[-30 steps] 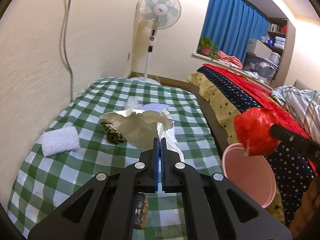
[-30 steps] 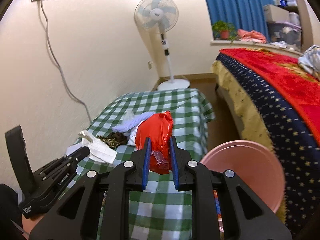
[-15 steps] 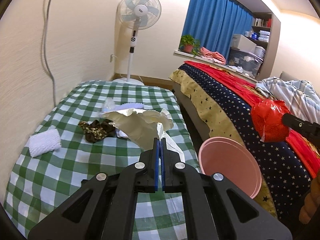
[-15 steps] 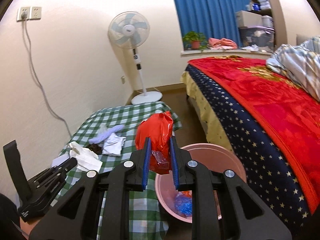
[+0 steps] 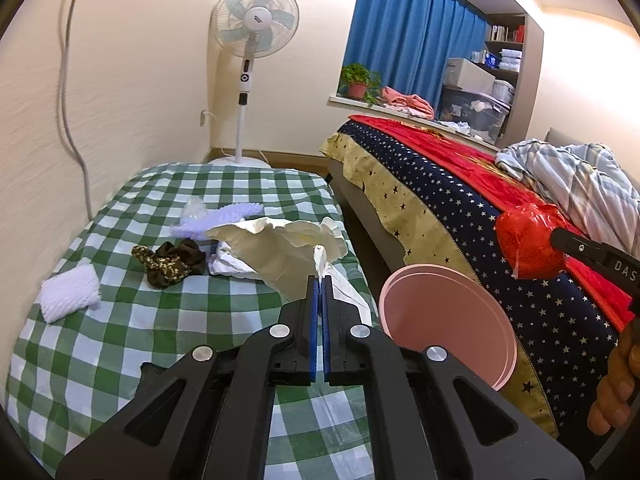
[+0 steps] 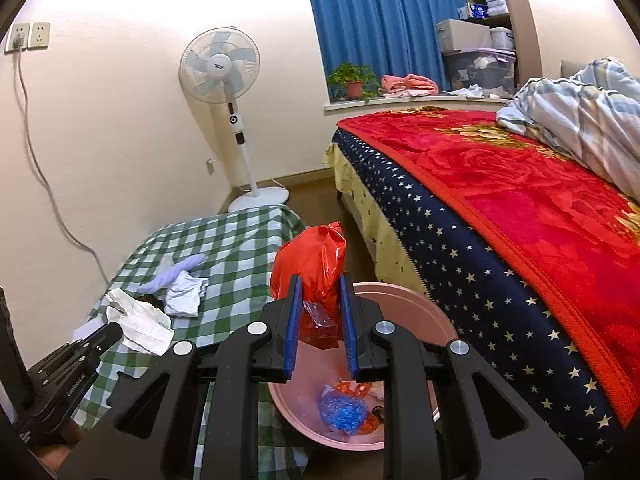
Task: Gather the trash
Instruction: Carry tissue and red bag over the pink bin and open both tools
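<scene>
While the right gripper (image 6: 320,312) clamped a crumpled red plastic bag (image 6: 310,264) between its blue pads, the bag hung above the near rim of the pink bin (image 6: 416,312), which stood on the floor between the counter and the bed (image 6: 520,200). Blue and orange wrappers (image 6: 346,404) already lay in the bin's bottom. In the left wrist view the same red bag (image 5: 528,244) showed off to the right, past the bin's rim (image 5: 440,276), with the person's hand (image 5: 616,392) on the gripper handle.

The left gripper (image 5: 319,292) was closed tight on a corner of a cream crumpled paper sheet (image 5: 280,248), which stood lifted over the green checked cloth of the counter (image 5: 120,340).

Left on the counter: a dark patterned scrunchie (image 5: 170,258), a white wad of paper (image 5: 230,264), a lilac foam net (image 5: 218,218) beside clear plastic film (image 5: 194,206), and a white foam pad (image 5: 70,294) nearer the wall side. A standing fan (image 5: 254,20) stood beyond.

Step in hand, by my reading: carrying the red bag to the bin for dropping. Next move calls for centring the bag over the bin's mouth, then opening the right gripper; the light bag may cling to a pad. The paper sheet should follow from the left.
</scene>
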Demonstrator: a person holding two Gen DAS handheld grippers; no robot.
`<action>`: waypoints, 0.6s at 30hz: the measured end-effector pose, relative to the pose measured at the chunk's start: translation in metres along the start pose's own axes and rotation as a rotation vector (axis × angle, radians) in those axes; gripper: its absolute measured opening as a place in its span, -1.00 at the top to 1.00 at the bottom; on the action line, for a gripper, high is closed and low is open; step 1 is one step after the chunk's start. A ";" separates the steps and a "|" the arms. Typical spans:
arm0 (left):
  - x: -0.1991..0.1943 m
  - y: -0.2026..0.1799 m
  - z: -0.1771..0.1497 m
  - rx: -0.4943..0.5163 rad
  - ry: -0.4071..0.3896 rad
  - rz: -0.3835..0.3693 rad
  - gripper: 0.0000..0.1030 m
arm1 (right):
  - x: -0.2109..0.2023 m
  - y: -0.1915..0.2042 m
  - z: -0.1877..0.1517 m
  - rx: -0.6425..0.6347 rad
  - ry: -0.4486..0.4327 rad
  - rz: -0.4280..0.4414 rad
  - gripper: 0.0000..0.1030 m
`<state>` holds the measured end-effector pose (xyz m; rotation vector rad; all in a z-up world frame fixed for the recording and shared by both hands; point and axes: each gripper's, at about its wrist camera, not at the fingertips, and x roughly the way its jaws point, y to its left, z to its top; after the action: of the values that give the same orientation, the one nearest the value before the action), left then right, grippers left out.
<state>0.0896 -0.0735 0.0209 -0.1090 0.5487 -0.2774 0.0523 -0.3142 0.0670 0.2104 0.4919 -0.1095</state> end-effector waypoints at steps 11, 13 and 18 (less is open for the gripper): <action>0.009 -0.017 -0.001 0.036 0.002 -0.042 0.97 | 0.007 -0.010 -0.001 0.018 -0.005 -0.058 0.62; 0.011 -0.021 -0.001 0.041 0.003 -0.054 0.97 | 0.009 -0.010 -0.001 0.019 -0.003 -0.067 0.62; 0.016 -0.032 -0.002 0.063 0.008 -0.094 0.97 | 0.013 -0.015 -0.002 0.036 0.004 -0.086 0.62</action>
<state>0.0943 -0.1087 0.0175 -0.0722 0.5431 -0.3865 0.0603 -0.3292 0.0562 0.2243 0.5033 -0.2018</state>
